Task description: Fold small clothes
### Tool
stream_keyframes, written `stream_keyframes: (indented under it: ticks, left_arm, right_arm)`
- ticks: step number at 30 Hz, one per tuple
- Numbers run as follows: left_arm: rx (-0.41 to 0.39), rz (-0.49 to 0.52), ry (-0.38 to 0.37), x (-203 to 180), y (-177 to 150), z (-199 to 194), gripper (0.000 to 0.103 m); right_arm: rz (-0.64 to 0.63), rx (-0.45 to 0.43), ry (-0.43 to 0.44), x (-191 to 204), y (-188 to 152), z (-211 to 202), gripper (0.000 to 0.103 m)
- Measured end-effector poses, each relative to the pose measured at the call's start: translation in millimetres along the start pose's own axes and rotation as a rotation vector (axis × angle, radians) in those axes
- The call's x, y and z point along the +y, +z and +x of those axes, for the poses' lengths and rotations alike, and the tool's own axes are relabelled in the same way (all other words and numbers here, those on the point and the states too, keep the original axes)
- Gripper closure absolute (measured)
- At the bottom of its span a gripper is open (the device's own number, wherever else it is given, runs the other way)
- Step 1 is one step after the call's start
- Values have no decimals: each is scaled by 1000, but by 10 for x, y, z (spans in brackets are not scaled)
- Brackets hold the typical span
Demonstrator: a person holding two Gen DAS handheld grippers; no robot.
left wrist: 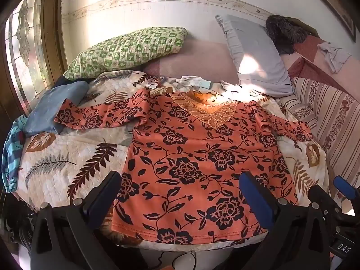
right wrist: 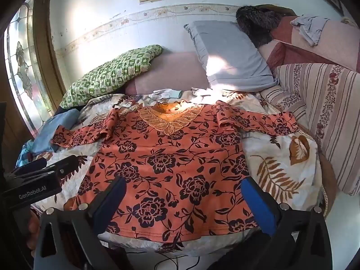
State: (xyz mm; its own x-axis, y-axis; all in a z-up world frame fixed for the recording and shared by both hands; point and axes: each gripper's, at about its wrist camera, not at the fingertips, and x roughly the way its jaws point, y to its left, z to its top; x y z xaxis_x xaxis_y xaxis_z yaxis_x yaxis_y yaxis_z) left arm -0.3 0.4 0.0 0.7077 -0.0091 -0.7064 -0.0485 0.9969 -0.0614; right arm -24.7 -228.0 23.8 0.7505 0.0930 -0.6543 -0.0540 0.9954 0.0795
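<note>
An orange long-sleeved top with black flowers lies flat and face up on a leaf-print quilt, both sleeves spread out, hem nearest me. It also shows in the right wrist view. My left gripper is open and empty above the hem. My right gripper is open and empty above the hem too. The right gripper shows at the right edge of the left view, and the left gripper at the left edge of the right view.
A blue folded garment and a striped blue one lie at the quilt's left. A green checked pillow, a grey pillow and white gloves lie behind the top. A striped cushion stands at the right.
</note>
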Motion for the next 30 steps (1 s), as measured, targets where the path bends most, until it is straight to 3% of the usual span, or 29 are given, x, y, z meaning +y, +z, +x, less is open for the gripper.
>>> stream_keyframes:
  ticks: [5,11,14,30]
  left_arm:
    - [-8,-10,-5,37,-26,5,0]
    - [12,-23,1,39,-46,75,0]
    - [28,-20,0,46,-62,126,0]
    - [57,-22,1,71,-76,257,0]
  right_arm:
    - [-16,-2,-12,152,67,33,0]
    - [-3,49,-42,-66,-82,197,0]
    - [-12,66,-75,36,-52,243,0]
    - [-7,80,-88,46,-10,361,0]
